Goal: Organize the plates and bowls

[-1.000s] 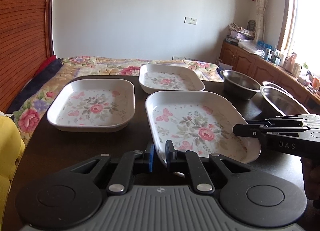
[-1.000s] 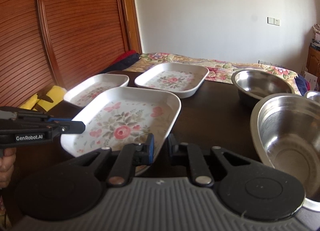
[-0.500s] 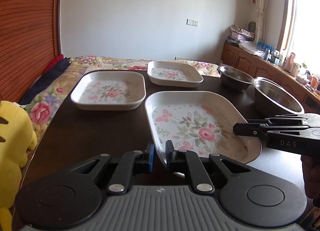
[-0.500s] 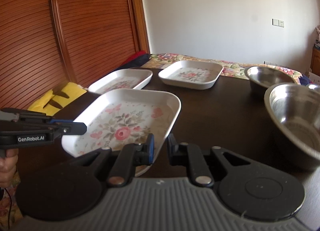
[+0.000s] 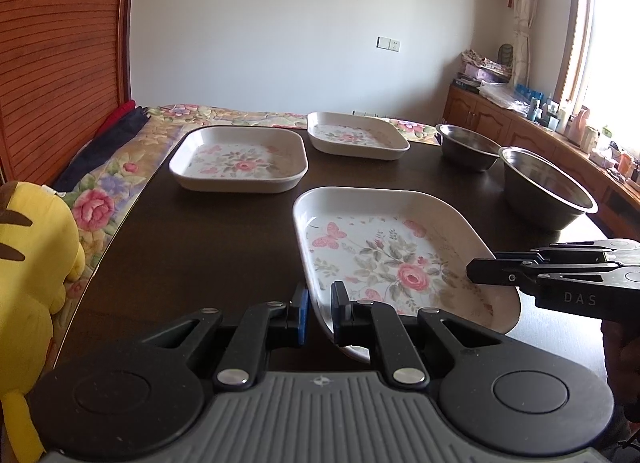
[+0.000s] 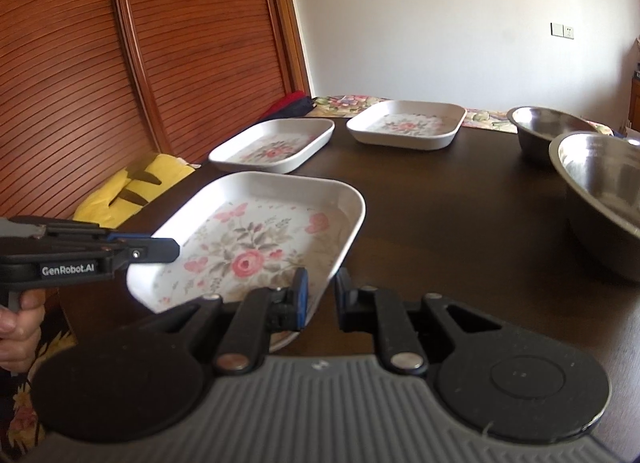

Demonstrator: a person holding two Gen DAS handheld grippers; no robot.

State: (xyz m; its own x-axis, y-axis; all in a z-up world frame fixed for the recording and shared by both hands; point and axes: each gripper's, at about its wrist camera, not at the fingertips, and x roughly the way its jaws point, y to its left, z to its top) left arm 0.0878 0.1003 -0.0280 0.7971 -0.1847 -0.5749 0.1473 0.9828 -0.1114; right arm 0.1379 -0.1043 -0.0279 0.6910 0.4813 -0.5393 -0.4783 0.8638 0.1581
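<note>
The nearest plate is clamped at opposite rims by the left hand-held gripper and the right hand-held gripper. It is held above the bench.

Bright daylight pours through the window far right of the fingers. White wall straight ahead, slatted wooden doors off to the left, low wooden cabinets under the window, dark table beneath.

"DAS" stands on the right hand-held gripper (white letters), "GenRobot.AI" on the left hand-held gripper.
</note>
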